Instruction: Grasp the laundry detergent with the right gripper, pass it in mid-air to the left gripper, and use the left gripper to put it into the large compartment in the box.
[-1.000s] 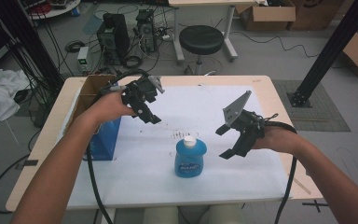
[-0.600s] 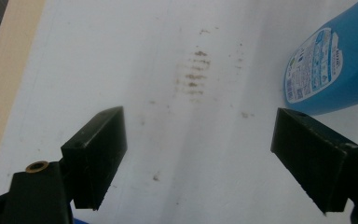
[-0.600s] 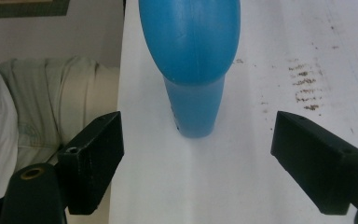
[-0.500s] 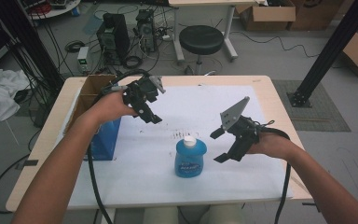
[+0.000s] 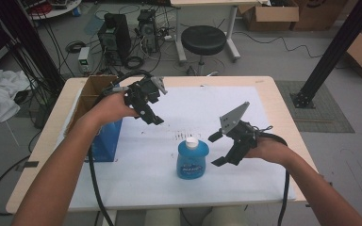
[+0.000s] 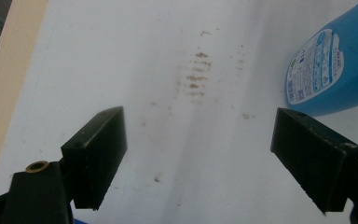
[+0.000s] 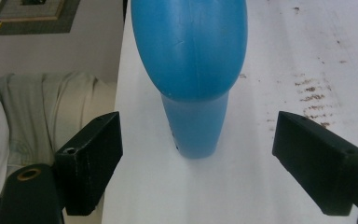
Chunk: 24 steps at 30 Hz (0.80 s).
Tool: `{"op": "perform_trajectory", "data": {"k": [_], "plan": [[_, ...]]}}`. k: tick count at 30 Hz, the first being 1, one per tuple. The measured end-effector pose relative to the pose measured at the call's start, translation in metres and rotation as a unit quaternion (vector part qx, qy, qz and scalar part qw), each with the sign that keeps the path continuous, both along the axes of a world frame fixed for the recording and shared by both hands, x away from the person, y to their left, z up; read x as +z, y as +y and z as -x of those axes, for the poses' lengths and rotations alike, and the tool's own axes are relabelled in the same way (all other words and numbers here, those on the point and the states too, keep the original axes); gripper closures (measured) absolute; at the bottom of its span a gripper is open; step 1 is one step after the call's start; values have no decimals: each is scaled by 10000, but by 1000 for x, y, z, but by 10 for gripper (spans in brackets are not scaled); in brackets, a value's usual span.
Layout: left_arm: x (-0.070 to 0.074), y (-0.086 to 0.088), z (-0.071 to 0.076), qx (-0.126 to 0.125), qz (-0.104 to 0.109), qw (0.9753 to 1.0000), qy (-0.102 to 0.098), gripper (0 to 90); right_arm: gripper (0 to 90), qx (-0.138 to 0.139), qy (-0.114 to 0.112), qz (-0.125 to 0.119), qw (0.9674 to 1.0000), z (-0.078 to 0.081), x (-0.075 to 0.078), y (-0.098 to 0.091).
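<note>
Blue bottle (image 5: 193, 159): plastic, white cap, upright on the white sheet (image 5: 198, 113) near the table's (image 5: 268, 87) near edge, centre; long axis vertical.
Right tool (image 5: 216, 149): just right of the bottle, level with its body, jaws spread wide, nothing between the pads. In the right gripper view the bottle (image 7: 193, 79) sits centred ahead of the gap, not yet inside it.
Left tool (image 5: 152, 106): raised over the far-left part of the sheet, jaws wide apart, empty; the bottle (image 6: 328, 70) lies off to its right, well apart.
Nearer hand: right.
Key relation: bottle lies straight along the right tool's approach line, to its left in the scene; a short push leftward should bracket the body.
Blue box (image 5: 104, 141): left edge of the table, clear of the approach.
</note>
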State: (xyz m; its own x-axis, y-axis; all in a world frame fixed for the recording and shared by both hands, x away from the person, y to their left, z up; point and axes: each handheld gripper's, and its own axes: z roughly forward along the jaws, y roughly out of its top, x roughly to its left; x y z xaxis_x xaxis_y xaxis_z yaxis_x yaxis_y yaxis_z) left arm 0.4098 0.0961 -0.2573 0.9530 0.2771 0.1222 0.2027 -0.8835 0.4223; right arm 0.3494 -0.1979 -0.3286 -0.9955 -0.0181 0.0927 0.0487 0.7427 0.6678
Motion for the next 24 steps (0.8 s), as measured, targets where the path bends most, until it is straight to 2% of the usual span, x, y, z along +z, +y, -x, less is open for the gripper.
{"op": "perform_trajectory", "data": {"k": [22, 24], "plan": [[-4, -1, -1, 2, 14, 10000, 13, 189, 157, 13, 65, -327, 9994, 0, -24, 5], [-4, -1, -1, 6, 25, 10000, 6, 189, 157, -2, 74, -422, 9991, 1, -27, 6]]}}
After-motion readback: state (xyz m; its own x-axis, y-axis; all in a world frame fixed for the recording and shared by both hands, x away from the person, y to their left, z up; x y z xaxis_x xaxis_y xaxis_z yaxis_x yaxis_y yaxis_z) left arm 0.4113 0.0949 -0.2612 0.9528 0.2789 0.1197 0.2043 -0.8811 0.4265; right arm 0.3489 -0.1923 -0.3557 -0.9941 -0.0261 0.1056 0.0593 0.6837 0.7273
